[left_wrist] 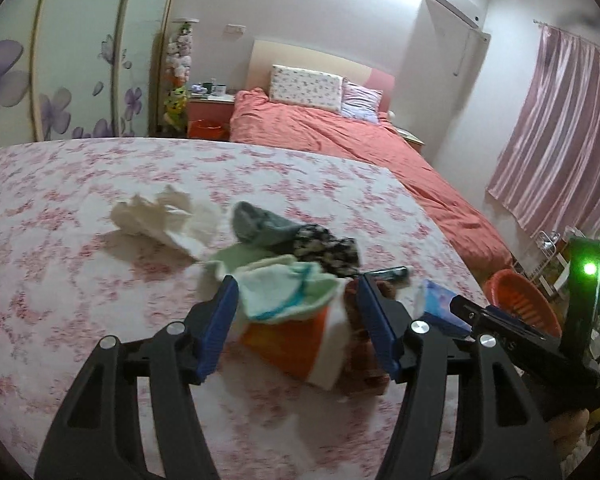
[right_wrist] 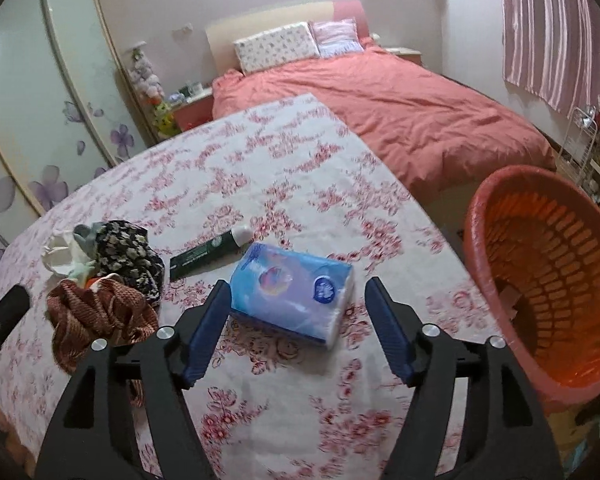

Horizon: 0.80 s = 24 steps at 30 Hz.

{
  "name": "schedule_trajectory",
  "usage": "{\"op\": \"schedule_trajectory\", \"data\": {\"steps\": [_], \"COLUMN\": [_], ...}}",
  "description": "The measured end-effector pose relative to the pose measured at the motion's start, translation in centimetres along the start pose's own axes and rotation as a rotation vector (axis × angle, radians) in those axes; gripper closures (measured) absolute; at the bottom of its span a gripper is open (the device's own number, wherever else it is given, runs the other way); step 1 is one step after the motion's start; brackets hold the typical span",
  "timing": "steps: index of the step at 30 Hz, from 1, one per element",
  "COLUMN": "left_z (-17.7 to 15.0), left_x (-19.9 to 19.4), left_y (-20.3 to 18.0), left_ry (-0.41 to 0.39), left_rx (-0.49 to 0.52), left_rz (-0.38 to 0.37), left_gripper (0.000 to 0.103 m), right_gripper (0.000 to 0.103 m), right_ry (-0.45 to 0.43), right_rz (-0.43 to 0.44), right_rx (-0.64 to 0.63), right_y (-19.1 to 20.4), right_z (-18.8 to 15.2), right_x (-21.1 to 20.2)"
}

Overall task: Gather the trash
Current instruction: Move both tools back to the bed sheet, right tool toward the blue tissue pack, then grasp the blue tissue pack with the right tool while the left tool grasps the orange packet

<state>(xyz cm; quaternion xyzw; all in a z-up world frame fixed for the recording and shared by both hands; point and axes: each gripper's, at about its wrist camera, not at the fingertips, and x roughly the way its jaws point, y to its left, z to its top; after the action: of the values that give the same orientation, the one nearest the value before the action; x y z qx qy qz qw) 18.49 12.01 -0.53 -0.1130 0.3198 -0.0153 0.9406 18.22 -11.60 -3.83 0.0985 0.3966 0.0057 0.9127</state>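
Note:
A crumpled white tissue (left_wrist: 156,216) lies on the floral tablecloth (left_wrist: 60,208). To its right sits a heap of cloths: a grey sock (left_wrist: 260,226), a black flowered piece (left_wrist: 328,250), a pale green cloth (left_wrist: 288,288), an orange-and-white item (left_wrist: 292,344) and a brown knit piece (right_wrist: 100,312). My left gripper (left_wrist: 298,320) is open, its blue pads on either side of the heap's near end, not pressing it. My right gripper (right_wrist: 298,320) is open around the near end of a blue tissue pack (right_wrist: 296,292). An orange basket (right_wrist: 540,280) stands right of the table with a paper scrap inside.
A dark green tube (right_wrist: 208,252) lies between the heap and the tissue pack. Beyond the table is a bed with a coral cover (right_wrist: 380,112). A wardrobe (right_wrist: 40,100) is on the left, a pink curtain (left_wrist: 560,140) and a wire rack (right_wrist: 580,148) on the right.

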Motion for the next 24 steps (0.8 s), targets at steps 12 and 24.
{"op": "schedule_trajectory", "data": {"steps": [12, 24], "left_z": [-0.2, -0.9], "left_x": [-0.6, 0.1], "left_y": [3.5, 3.4], "left_ry": [-0.001, 0.026], "left_rx": [-0.036, -0.030], "left_rz": [0.048, 0.027], "left_gripper": [0.041, 0.041], "right_gripper": [0.021, 0.026], "right_ry": [0.111, 0.090], "right_rz": [-0.085, -0.154], "right_rx": [0.040, -0.023], "right_y": [1.8, 3.0], "right_z": [0.1, -0.1], "right_x": [2.9, 3.7]}}
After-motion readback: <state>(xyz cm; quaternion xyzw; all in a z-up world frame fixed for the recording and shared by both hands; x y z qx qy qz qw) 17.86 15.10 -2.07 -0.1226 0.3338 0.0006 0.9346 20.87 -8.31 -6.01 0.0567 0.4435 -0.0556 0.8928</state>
